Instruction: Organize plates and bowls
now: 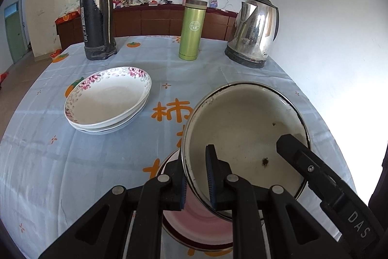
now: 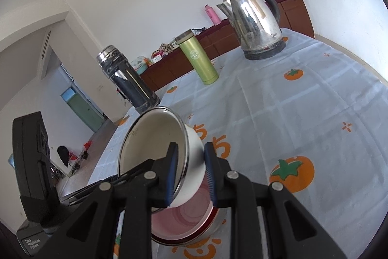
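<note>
In the left wrist view, the left gripper (image 1: 197, 176) has its fingers clenched on the near rim of the white enamel bowl (image 1: 245, 128), one pad inside, one outside; the bowl hangs tilted above the pink bowl (image 1: 194, 227), which it largely hides. The stacked floral plates (image 1: 106, 101) sit apart on the tabletop (image 1: 48, 162). In the right wrist view, the right gripper (image 2: 191, 176) pinches the same bowl's wall; the left gripper's body is cut off at the left edge.

Black thermos (image 1: 97, 11), green flask (image 1: 192, 29), steel kettle (image 1: 254, 30), tablecloth (image 1: 36, 162)
</note>
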The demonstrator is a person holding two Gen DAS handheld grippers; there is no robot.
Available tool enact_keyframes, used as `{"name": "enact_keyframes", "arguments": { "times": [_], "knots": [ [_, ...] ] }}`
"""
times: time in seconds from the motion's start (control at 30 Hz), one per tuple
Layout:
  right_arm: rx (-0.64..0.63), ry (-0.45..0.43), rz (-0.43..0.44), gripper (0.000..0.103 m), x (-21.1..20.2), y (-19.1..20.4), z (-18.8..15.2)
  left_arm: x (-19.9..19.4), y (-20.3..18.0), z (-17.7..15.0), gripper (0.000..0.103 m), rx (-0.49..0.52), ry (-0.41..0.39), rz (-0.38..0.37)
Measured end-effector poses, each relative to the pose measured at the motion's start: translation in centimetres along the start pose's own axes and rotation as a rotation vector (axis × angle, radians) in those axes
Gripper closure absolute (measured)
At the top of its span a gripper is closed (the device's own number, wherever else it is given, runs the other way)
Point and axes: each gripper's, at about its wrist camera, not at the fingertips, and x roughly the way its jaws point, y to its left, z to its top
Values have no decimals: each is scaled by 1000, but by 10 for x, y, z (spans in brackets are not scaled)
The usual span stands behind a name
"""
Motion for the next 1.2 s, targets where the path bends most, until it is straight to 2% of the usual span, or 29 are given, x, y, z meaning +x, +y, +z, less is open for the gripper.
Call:
{"name": "enact_keyframes", "arguments": {
  "times": [0.23,0.6,0.93,1.2],
  "knots": [
    [-12,47,1,81,8,4,-7,3,11,-10,87,-34,15,3],
    [-65,114,-27,80,20,13,-20,1,17,-20,87,-19,-1,53],
    [-87,142,-38,80,22,14,-27,5,18,-24,87,-15,16,54],
    [-72,154,-13,79,17,10,-28,2,15,-24,87,-9,14,56]
  ]
}}
